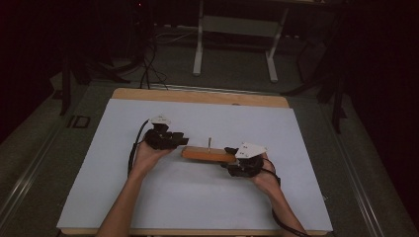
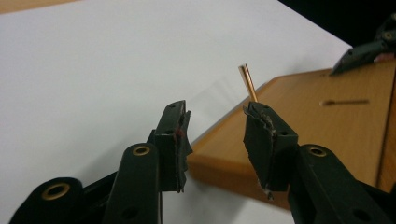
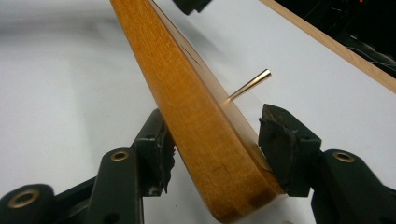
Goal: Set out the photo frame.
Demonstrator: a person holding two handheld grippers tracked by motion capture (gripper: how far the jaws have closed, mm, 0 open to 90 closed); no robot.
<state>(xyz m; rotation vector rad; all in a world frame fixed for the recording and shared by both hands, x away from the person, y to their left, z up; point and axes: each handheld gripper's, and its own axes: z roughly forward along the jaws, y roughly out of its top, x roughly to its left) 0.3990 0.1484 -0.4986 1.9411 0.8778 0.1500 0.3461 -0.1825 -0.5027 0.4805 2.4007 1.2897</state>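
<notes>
Wooden block (image 1: 207, 154), orange-brown, flat on the white sheet (image 1: 123, 197) near the table's middle; a thin brass pin (image 1: 209, 143) stands upright from its top face. Right gripper (image 3: 215, 149): jaws straddle the block's near end, both pads against its two broad faces, clamped on it. Left gripper (image 2: 217, 140): jaws well apart, at the block's opposite end; nothing pressed between the pads, the block's corner lying just beyond them, the pin rising behind the right-hand pad.
</notes>
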